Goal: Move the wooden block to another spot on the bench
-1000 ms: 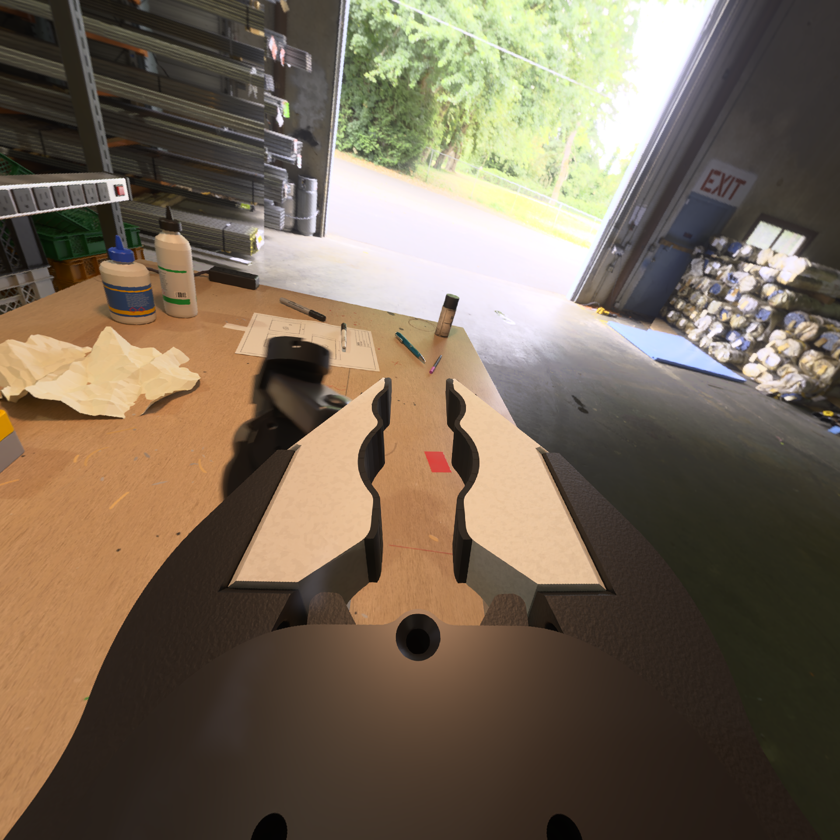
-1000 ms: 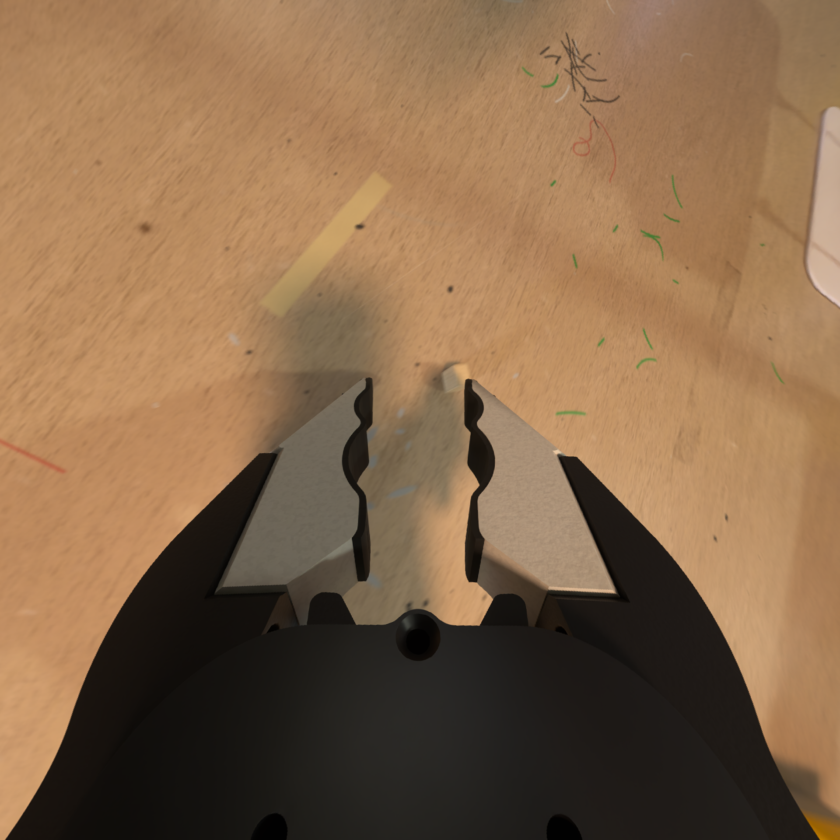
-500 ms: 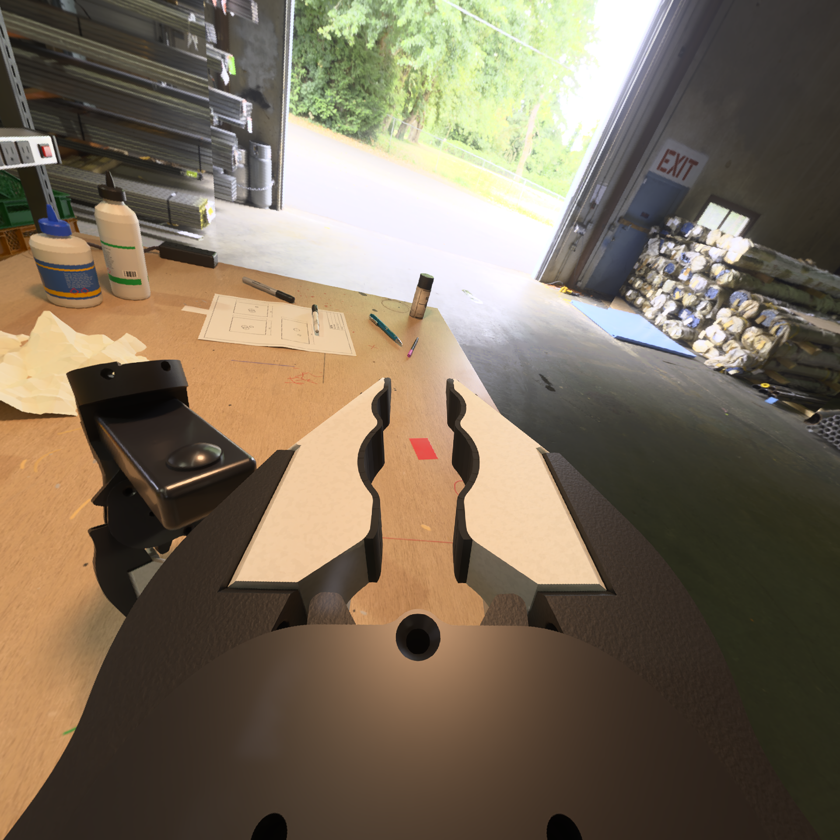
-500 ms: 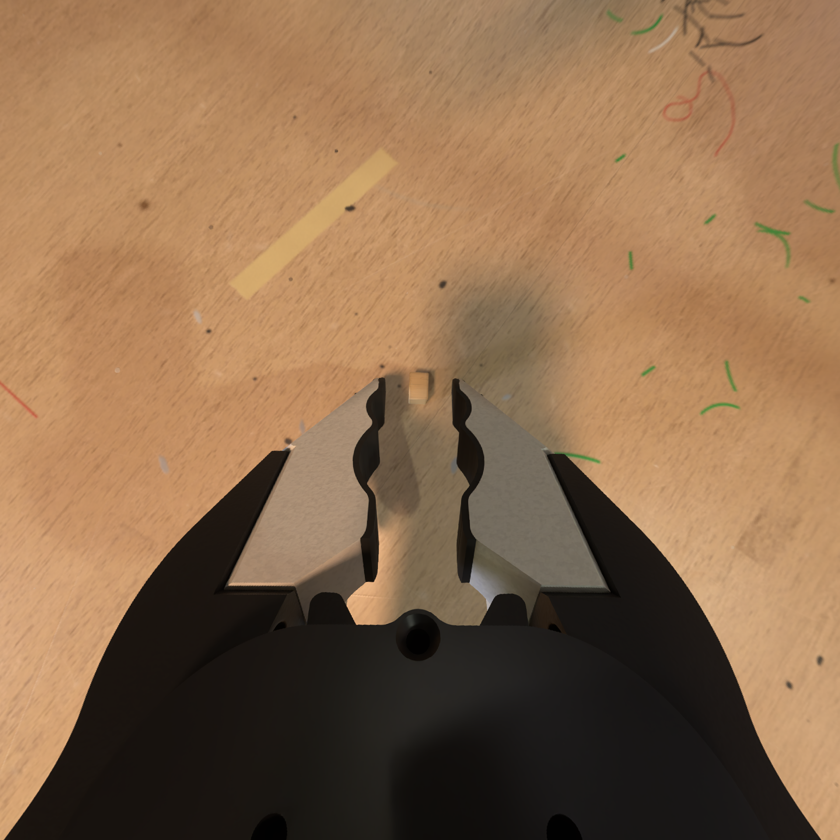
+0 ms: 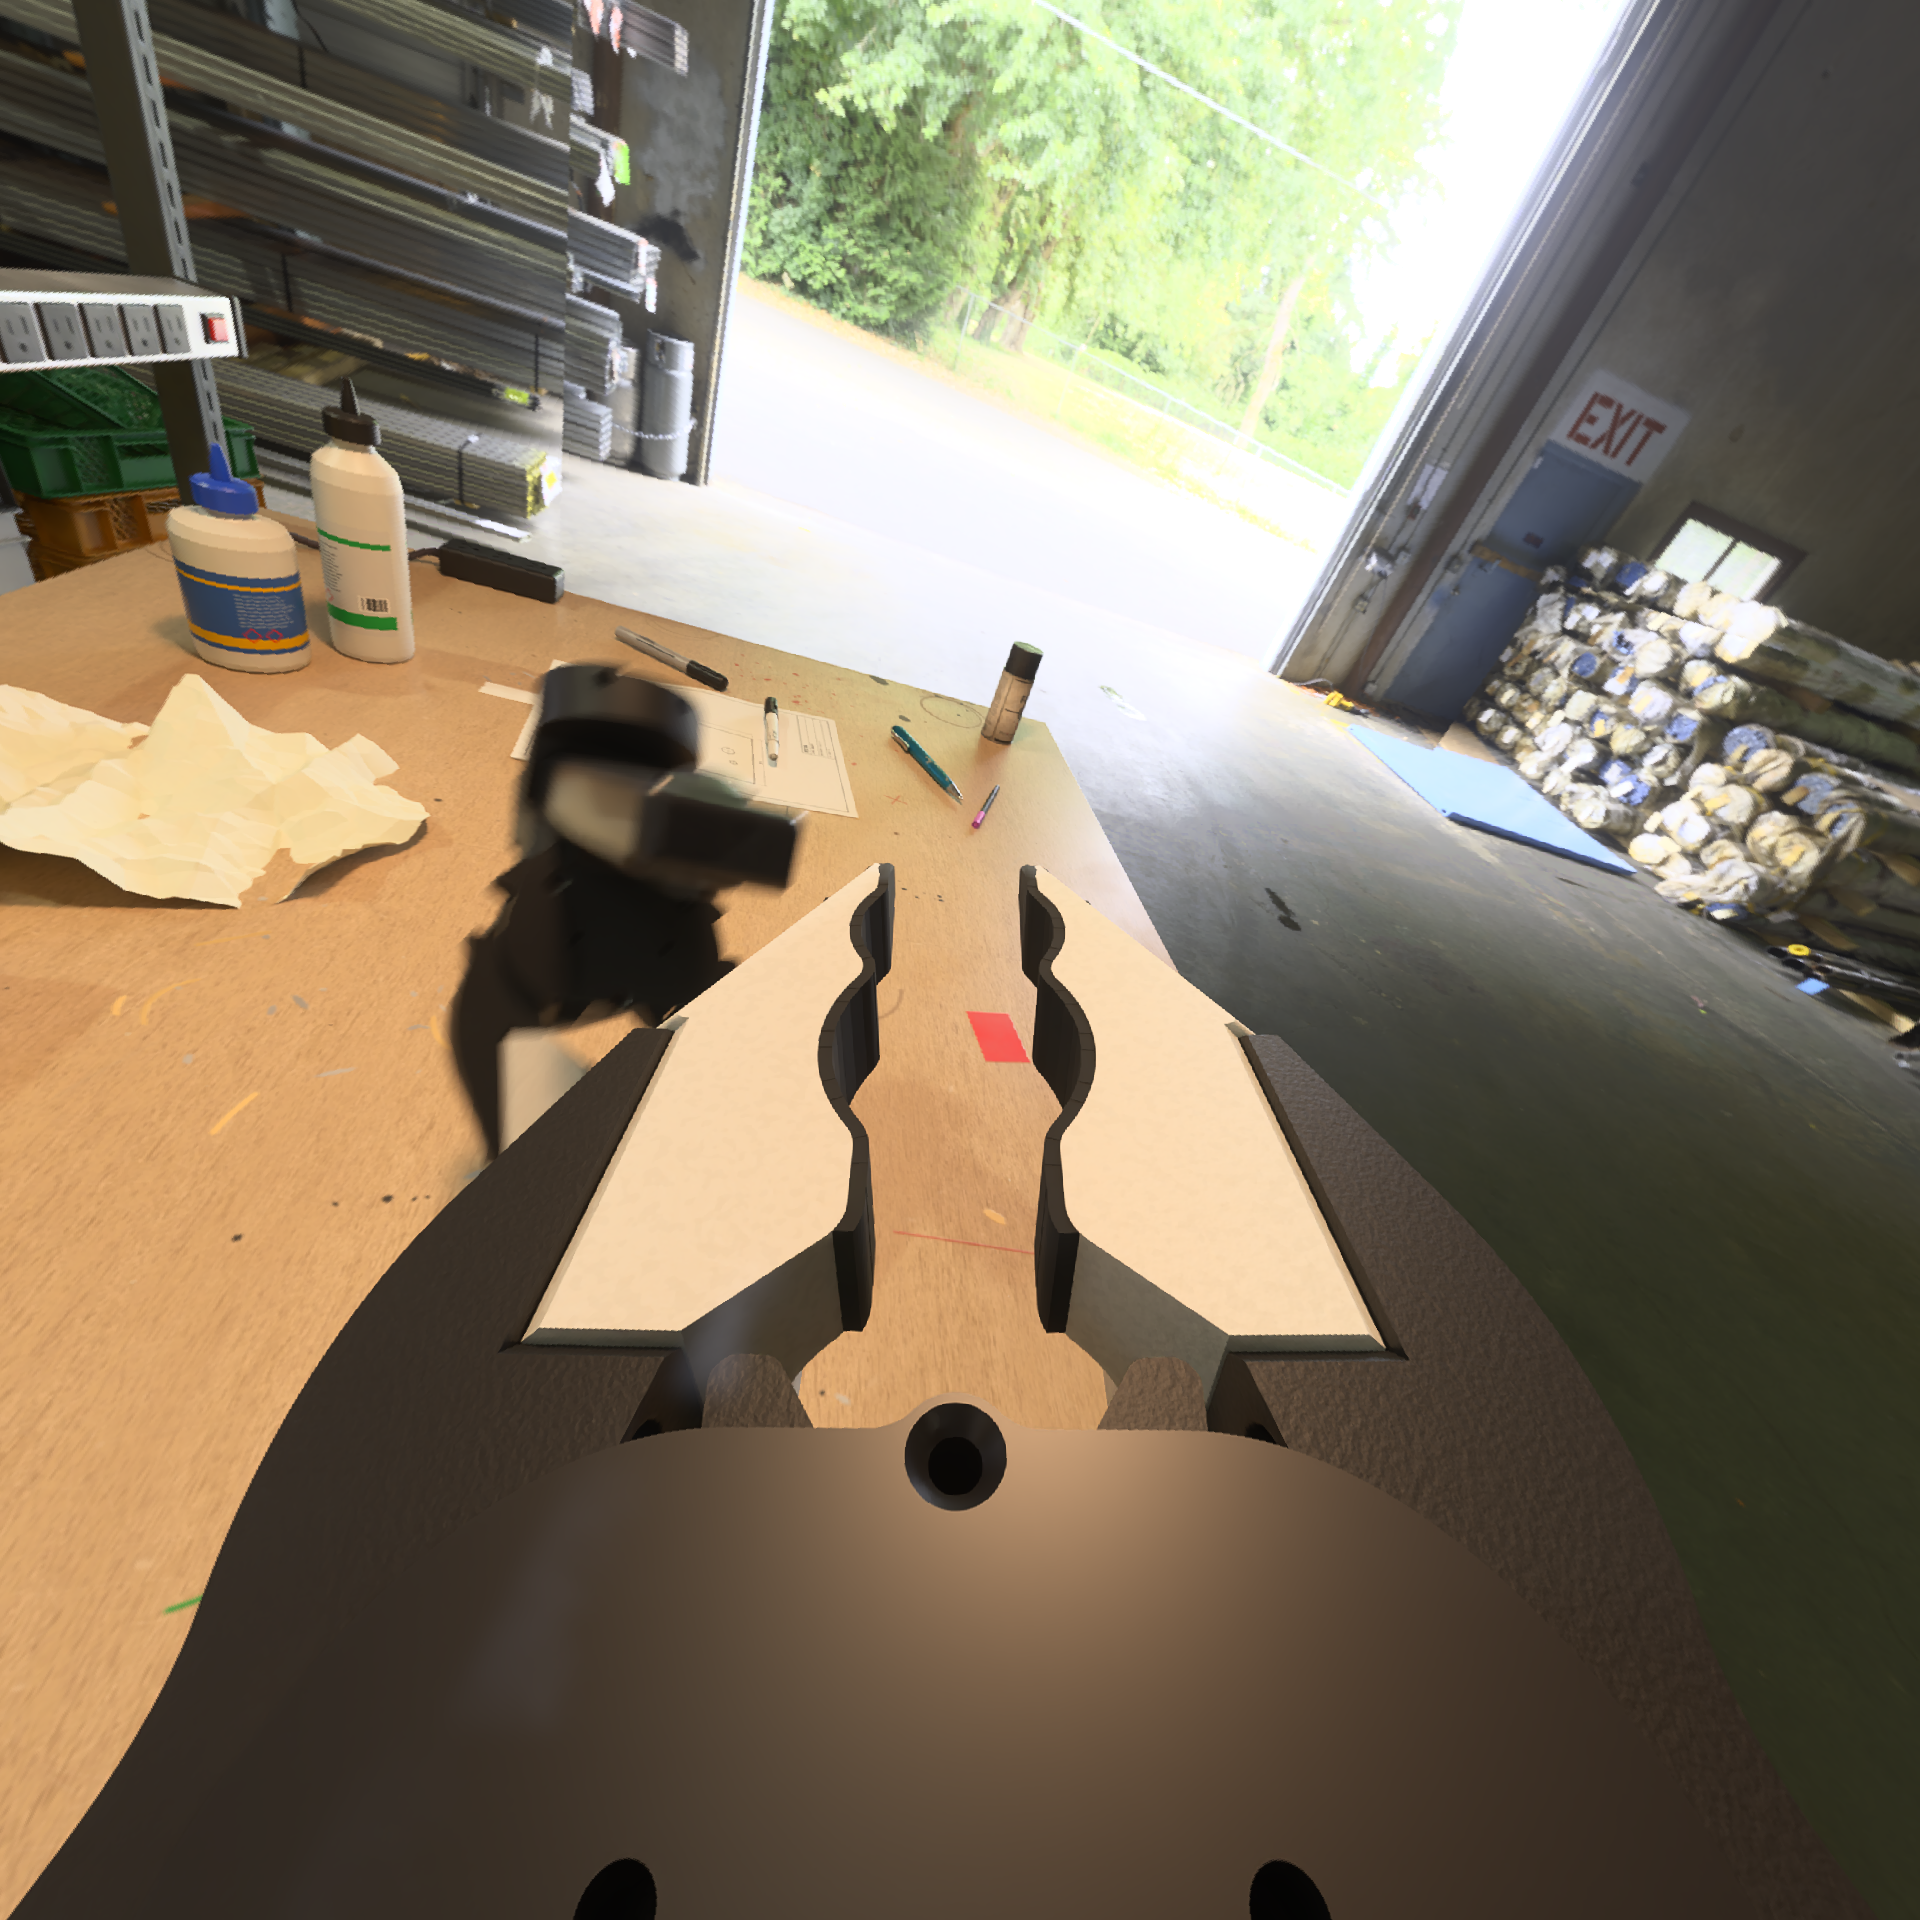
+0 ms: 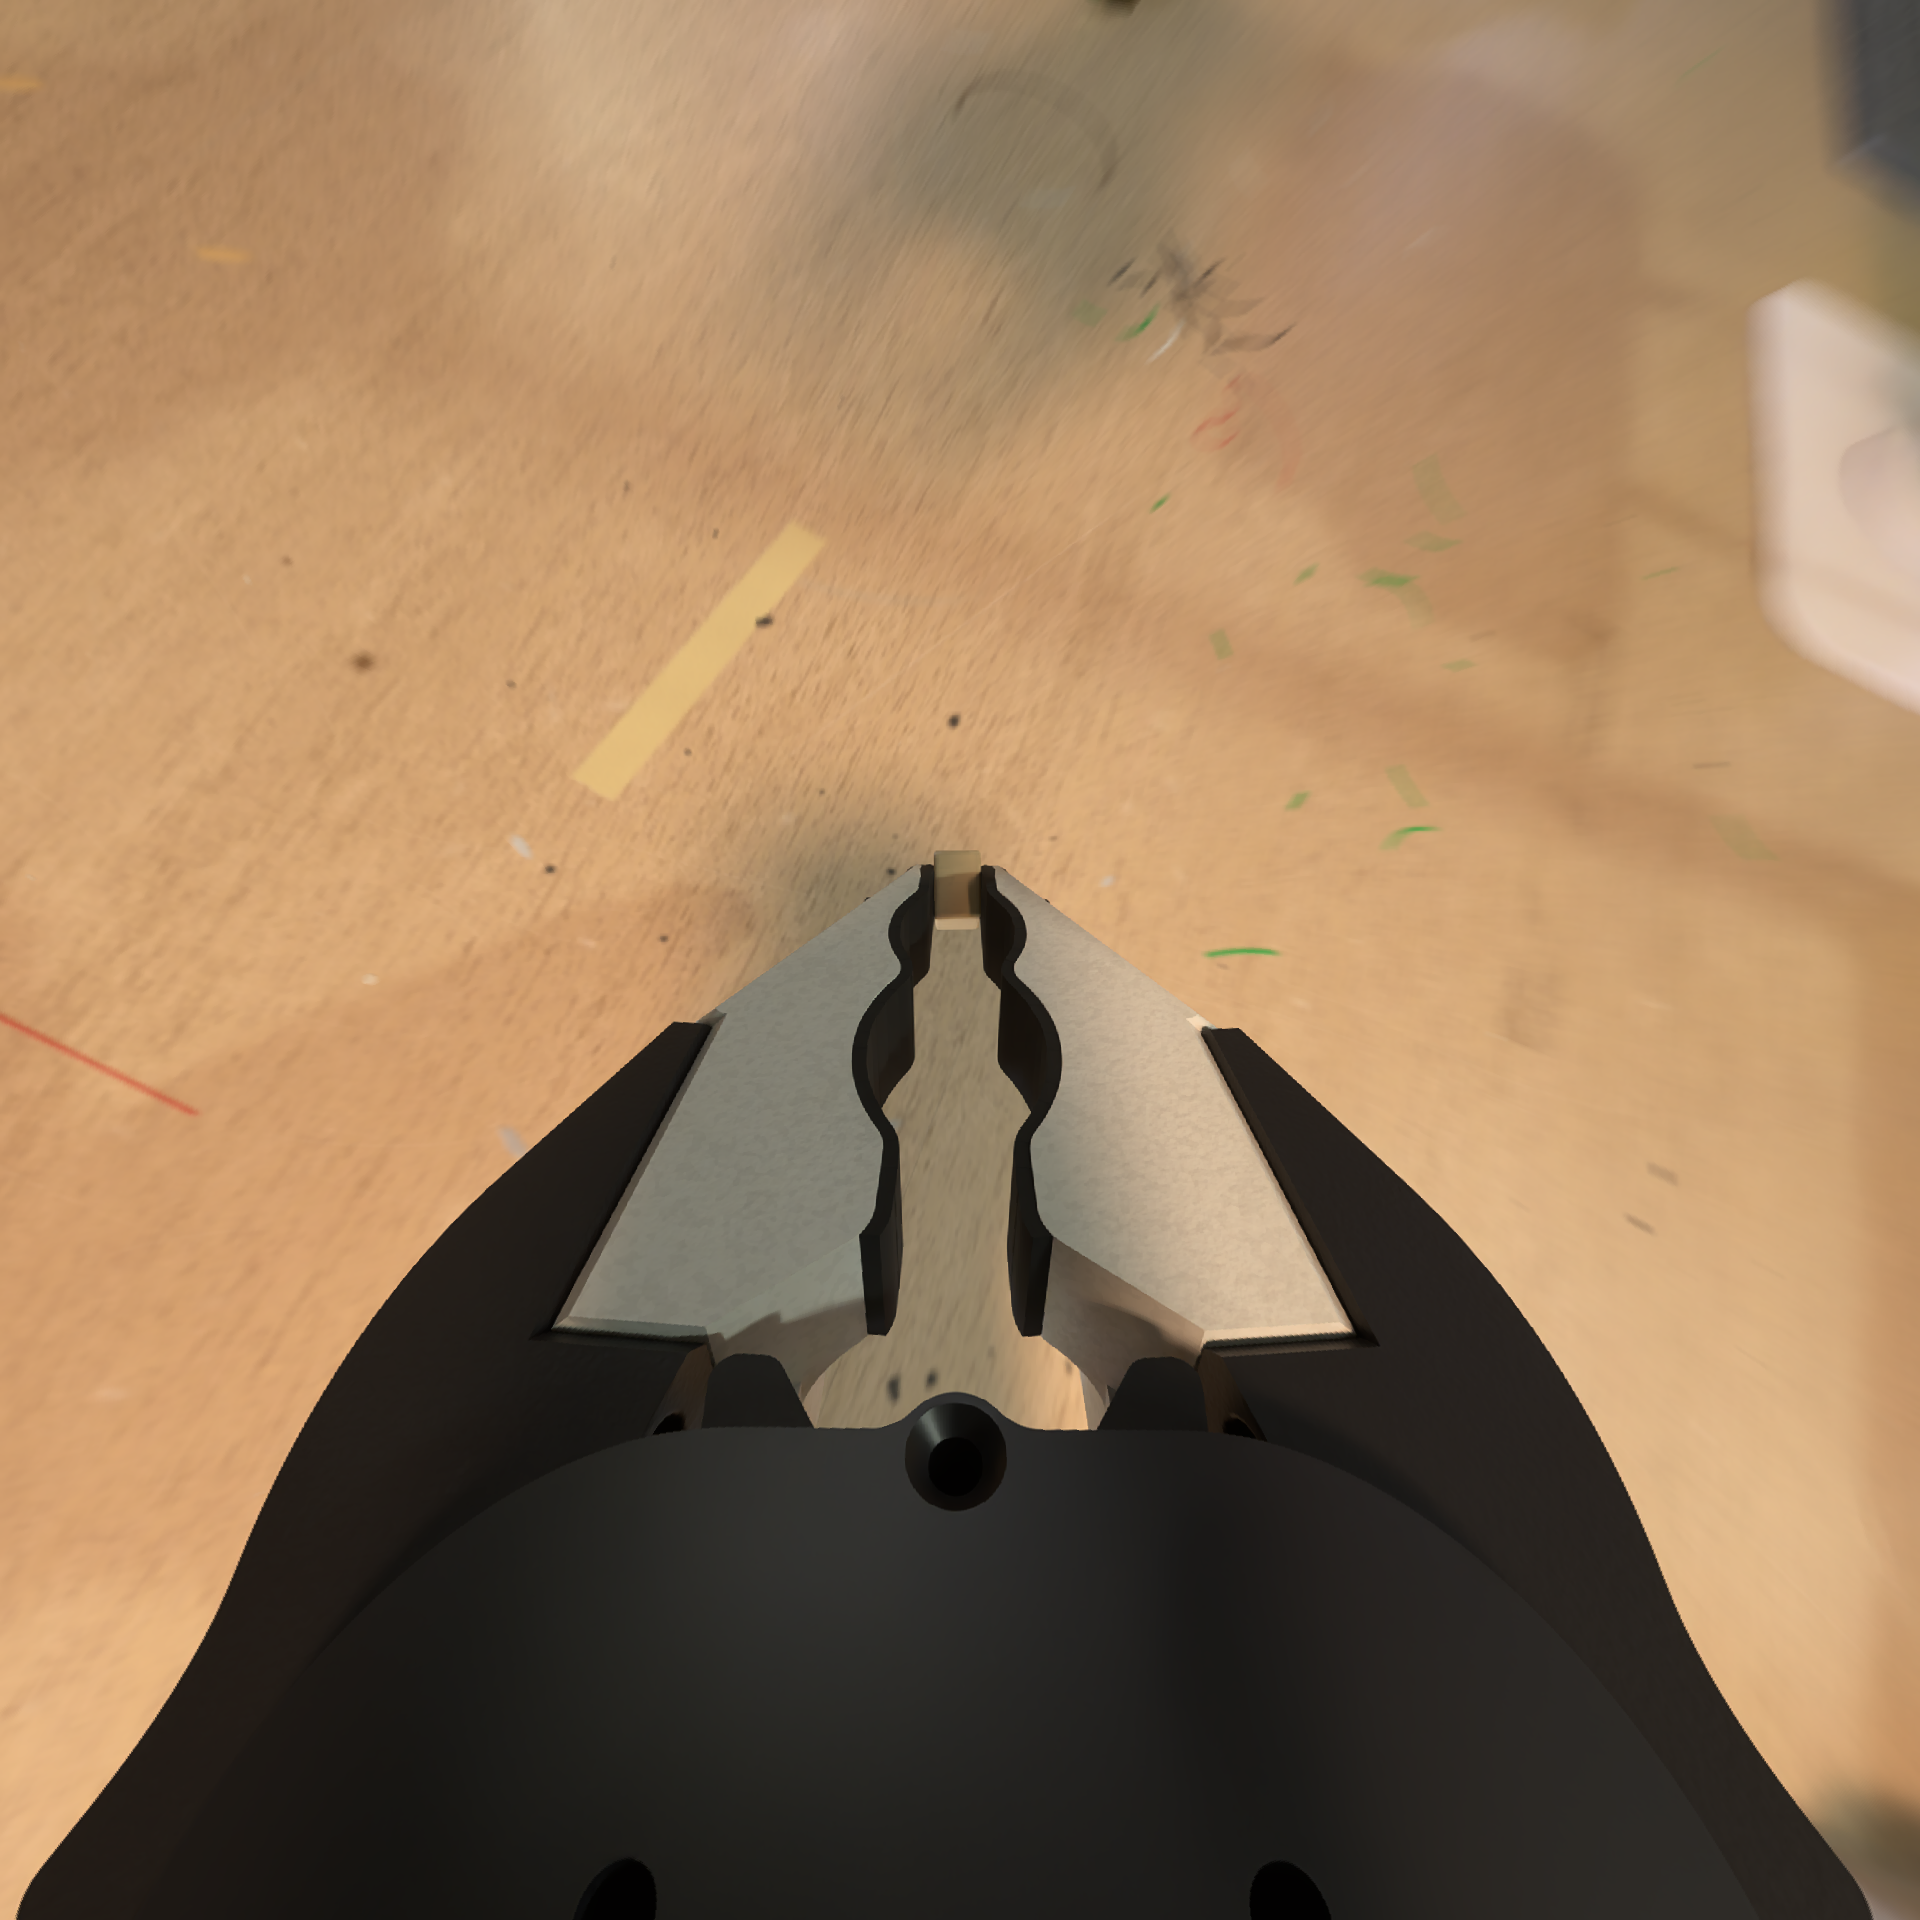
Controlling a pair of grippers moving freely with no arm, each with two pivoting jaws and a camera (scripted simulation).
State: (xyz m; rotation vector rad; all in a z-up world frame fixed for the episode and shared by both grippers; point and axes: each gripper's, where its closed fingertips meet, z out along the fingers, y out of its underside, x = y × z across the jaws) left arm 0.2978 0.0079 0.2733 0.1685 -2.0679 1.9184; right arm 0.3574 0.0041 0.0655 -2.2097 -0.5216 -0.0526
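Note:
In the right wrist view a small pale wooden block (image 6: pixel 956 885) sits between my right gripper's (image 6: pixel 956 878) fingertips, which are shut on it over the brown bench (image 6: pixel 416 416). The view is blurred with motion, and I cannot tell whether the block still touches the bench. In the left wrist view my left gripper (image 5: pixel 956 883) is open and empty above the bench (image 5: pixel 208 1091), near its right edge. The right gripper (image 5: pixel 623 831) shows there as a blurred dark shape, ahead and to the left. The block is hidden in that view.
Crumpled white paper (image 5: pixel 177 800), two glue bottles (image 5: pixel 241 582), a drawing sheet (image 5: pixel 800 758), pens (image 5: pixel 925 761) and a small spray can (image 5: pixel 1013 691) lie at the far end. A red patch (image 5: pixel 995 1037) lies ahead. The bench drops to the floor (image 5: pixel 1455 1039) on the right. A yellow tape strip (image 6: pixel 696 662) lies left of the block.
My right gripper has closed on the wooden block, which lay loose just ahead of its open fingertips. It now moves fast and blurs. The left wrist view has shifted.

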